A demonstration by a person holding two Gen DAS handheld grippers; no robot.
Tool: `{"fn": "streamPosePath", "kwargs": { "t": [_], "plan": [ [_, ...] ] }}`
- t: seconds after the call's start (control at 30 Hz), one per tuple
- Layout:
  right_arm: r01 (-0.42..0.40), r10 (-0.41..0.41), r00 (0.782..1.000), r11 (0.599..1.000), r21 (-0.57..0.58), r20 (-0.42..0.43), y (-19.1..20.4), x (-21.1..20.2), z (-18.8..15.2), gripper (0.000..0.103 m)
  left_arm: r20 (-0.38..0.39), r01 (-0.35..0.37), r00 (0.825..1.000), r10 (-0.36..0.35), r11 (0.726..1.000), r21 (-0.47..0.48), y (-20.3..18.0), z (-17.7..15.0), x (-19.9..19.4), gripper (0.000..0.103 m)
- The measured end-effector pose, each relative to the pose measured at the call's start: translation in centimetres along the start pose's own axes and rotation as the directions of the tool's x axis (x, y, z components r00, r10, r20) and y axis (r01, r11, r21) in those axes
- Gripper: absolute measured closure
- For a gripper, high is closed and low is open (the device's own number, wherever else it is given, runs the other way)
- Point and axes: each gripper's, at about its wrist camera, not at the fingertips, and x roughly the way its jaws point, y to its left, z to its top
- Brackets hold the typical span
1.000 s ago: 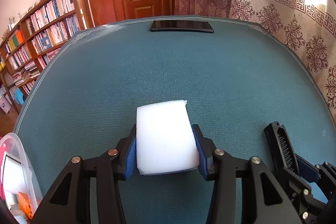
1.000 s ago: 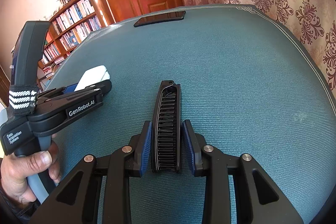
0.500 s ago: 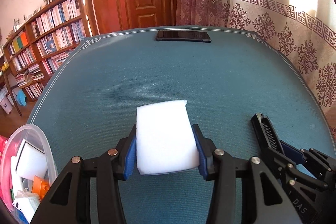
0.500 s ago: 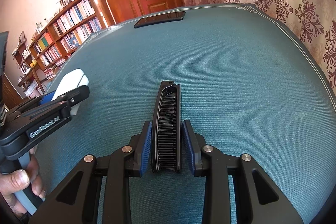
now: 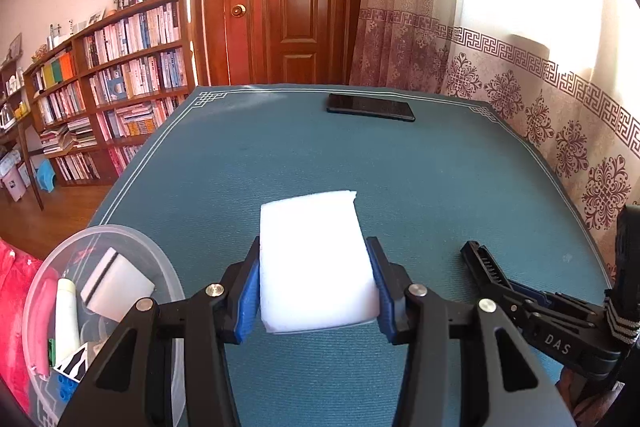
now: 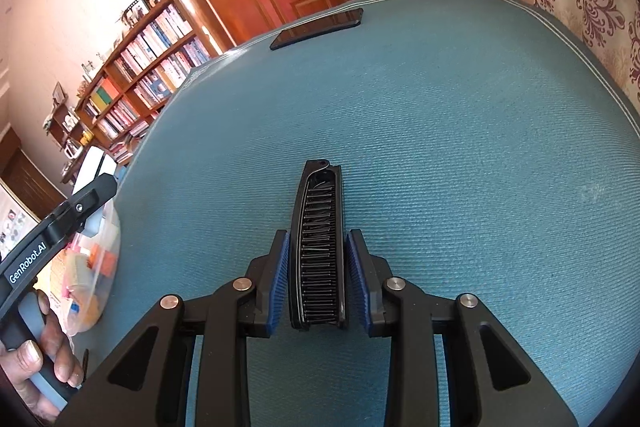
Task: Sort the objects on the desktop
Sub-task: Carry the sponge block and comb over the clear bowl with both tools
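Observation:
A white sponge block (image 5: 310, 227) is clamped between the blue pads of my left gripper (image 5: 313, 255), above the blue table mat (image 5: 280, 155). Just left of it, a clear plastic tub (image 5: 120, 243) holds another white block and small items. In the right wrist view, my right gripper (image 6: 318, 241) is shut on a black comb (image 6: 320, 195), which points forward along the fingers. The same comb (image 5: 482, 263) shows at the right of the left wrist view. The left gripper (image 6: 86, 197), with a hand (image 6: 44, 363) on its handle, is over the tub (image 6: 96, 263).
A black phone (image 5: 370, 107) lies flat near the mat's far edge, and appears again (image 6: 320, 27) in the right wrist view. Past the left edge are a wooden floor, a bookshelf (image 5: 120, 87) and a door. A patterned curtain (image 5: 560, 115) hangs along the right side.
My left gripper has carried the sponge leftward, so the clear tub now fills much more of its lower-left view. The right gripper keeps hold of the comb and has tilted only slightly.

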Motion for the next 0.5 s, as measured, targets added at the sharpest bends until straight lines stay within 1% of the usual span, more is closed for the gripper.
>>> {"fn": "streamPosePath", "kwargs": {
  "t": [0.23, 0.5],
  "plan": [
    [-0.025, 0.025, 1.0, 1.0, -0.015, 0.008, 0.7, -0.7, -0.3, 0.071, 0.025, -0.036, 0.999, 0.037, 0.998, -0.061, 2.9, -0.4, -1.8, 0.051],
    [-0.092, 0.092, 0.996, 0.996, 0.009, -0.012, 1.6, -1.0, -0.7, 0.071, 0.037, -0.081, 0.996, 0.086, 0.989, -0.12, 6.5, -1.0, -3.1, 0.051]
  ]
}}
